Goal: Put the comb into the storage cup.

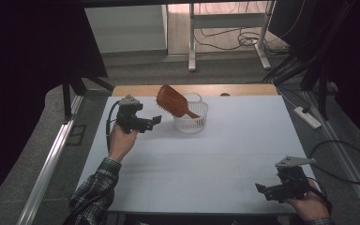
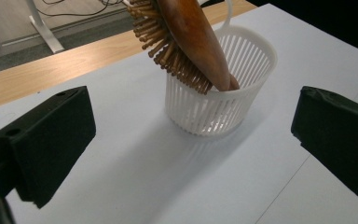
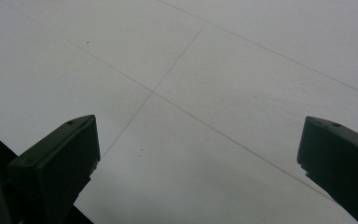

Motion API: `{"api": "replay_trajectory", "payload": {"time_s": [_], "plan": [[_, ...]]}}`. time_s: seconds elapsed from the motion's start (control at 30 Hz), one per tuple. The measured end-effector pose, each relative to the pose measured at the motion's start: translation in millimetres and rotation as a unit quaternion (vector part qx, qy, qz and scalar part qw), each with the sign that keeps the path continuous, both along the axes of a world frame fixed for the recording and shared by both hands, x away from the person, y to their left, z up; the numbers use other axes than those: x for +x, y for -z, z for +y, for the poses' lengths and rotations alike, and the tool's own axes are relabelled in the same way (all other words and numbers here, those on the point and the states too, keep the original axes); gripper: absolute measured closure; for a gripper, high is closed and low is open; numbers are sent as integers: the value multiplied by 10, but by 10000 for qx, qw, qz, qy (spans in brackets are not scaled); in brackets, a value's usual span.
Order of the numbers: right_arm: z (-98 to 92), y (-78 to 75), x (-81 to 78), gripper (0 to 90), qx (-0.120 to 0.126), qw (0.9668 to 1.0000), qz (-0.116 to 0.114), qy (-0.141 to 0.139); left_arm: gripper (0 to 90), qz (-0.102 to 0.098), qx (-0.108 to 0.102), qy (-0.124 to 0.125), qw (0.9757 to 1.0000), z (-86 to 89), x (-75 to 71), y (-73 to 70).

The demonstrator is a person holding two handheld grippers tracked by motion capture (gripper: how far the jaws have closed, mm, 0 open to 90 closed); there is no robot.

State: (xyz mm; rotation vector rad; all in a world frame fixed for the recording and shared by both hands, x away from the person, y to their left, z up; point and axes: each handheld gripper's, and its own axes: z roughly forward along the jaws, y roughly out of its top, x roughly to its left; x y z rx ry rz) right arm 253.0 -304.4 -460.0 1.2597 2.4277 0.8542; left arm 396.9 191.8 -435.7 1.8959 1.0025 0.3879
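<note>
High view: white basket [image 1: 191, 117] at about 12 o'clock on the white table [image 1: 225, 154], near the far edge, with a wooden hairbrush [image 1: 173, 102] propped inside, handle down in the basket, bristled head leaning out over the rim toward 10 o'clock. Left gripper [image 1: 155, 120] held above the table at about 10 o'clock, just beside the basket, pointing at it, apart from both basket and brush. Right gripper [image 1: 261, 190] down at about 5 o'clock near the front edge, well apart from the basket. Left gripper view: jaws spread wide, nothing between them, basket [image 2: 223, 93] and brush [image 2: 191, 42] ahead in the gap, bristles facing the camera. Right gripper view: jaws likewise wide apart, empty, over bare table [image 3: 191, 93] crossed by thin lines.
</note>
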Motion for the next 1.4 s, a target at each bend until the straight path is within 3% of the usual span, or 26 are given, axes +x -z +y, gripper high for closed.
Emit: {"api": "replay_trajectory", "payload": {"time_s": [0.4,0.57,1.4], "plan": [[-8,-9,-10,0,45,10000,-46,8,0,96,51,10,9999,22,-81,23],[-10,-11,-14,0,52,10000,-69,10,0,109,201,36,9997,3,-110,31],[-10,-19,-31,0,62,9999,-128,24,0,231,188,138,9995,17,-244,60]]}}
